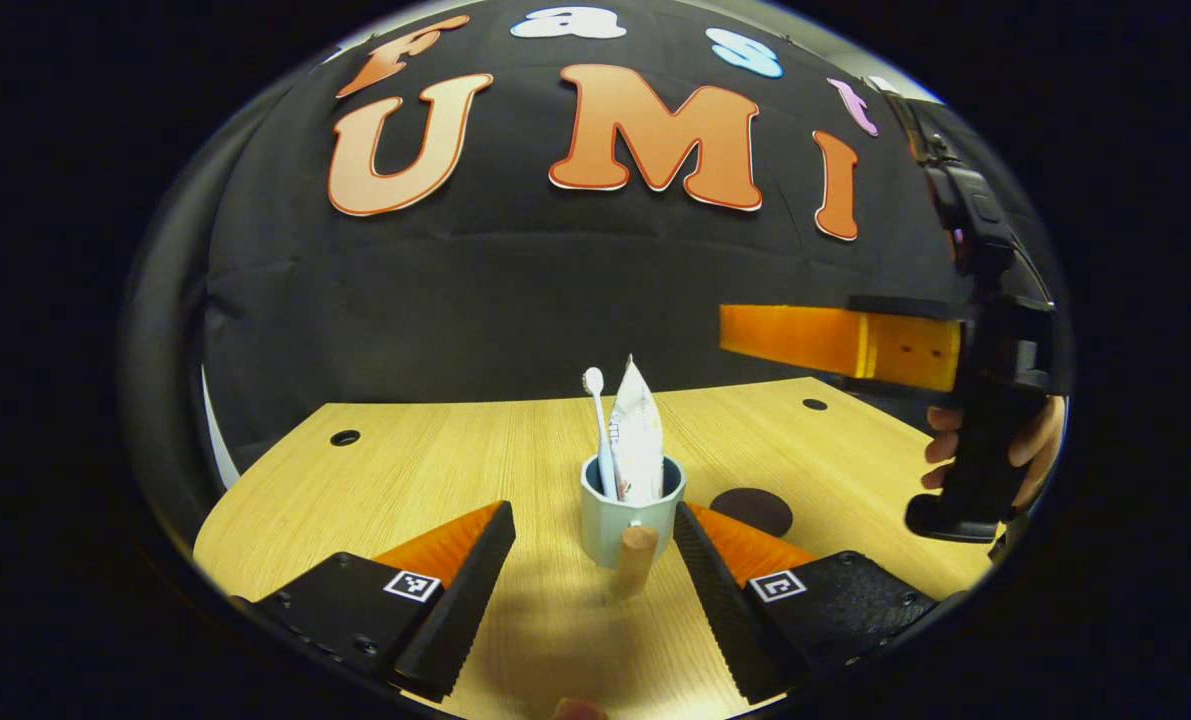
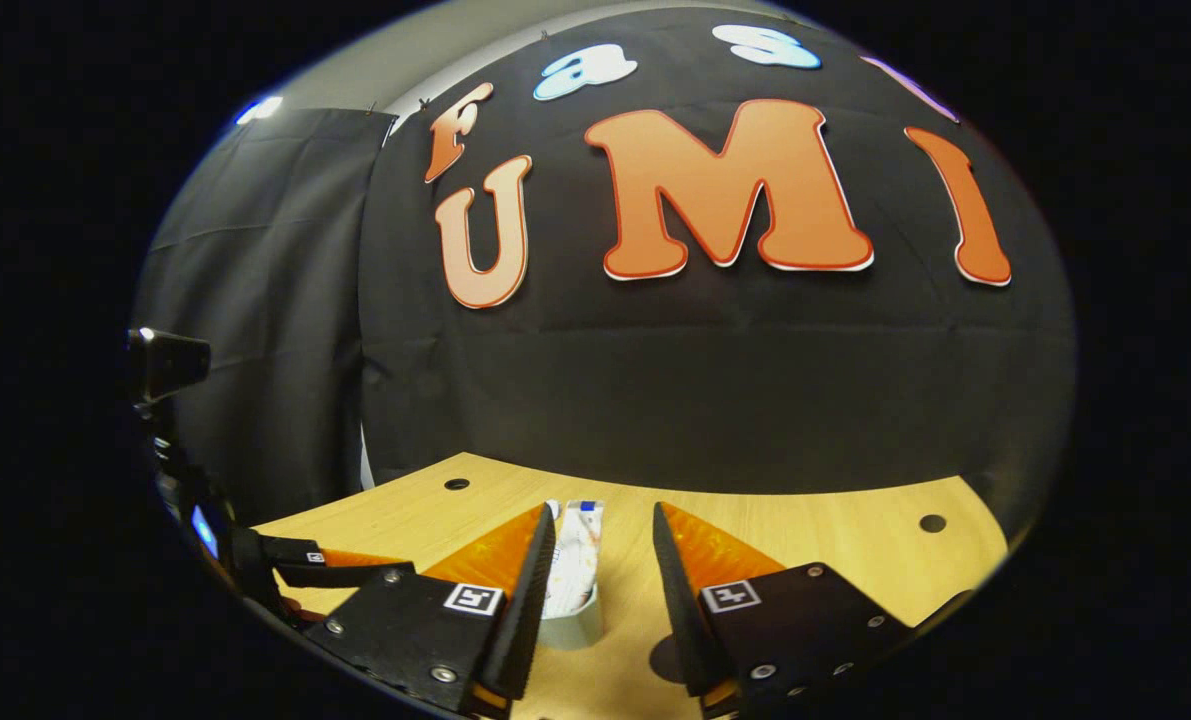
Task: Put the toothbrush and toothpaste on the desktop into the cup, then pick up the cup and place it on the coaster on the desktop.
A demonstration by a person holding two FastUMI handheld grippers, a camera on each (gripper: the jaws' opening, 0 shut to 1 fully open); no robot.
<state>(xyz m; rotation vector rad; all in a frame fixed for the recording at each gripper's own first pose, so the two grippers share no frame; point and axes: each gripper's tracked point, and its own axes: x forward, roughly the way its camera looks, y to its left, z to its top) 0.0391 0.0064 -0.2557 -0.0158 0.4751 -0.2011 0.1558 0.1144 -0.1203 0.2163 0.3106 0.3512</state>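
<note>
A pale cup with a wooden handle stands on the wooden desktop. A white toothbrush and a white toothpaste tube stand upright inside it. My left gripper is open and low at the desk, its fingers either side of the cup and just short of it. A dark round coaster lies right of the cup. My right gripper is open and hovers above the cup and tube, holding nothing. From the left gripper view, the right gripper hangs high.
A hand holds the right gripper's handle at the right. The left gripper shows low at the left of the right gripper view. Small round holes sit near the desk's back corners. The black cloth wall stands just behind the desk.
</note>
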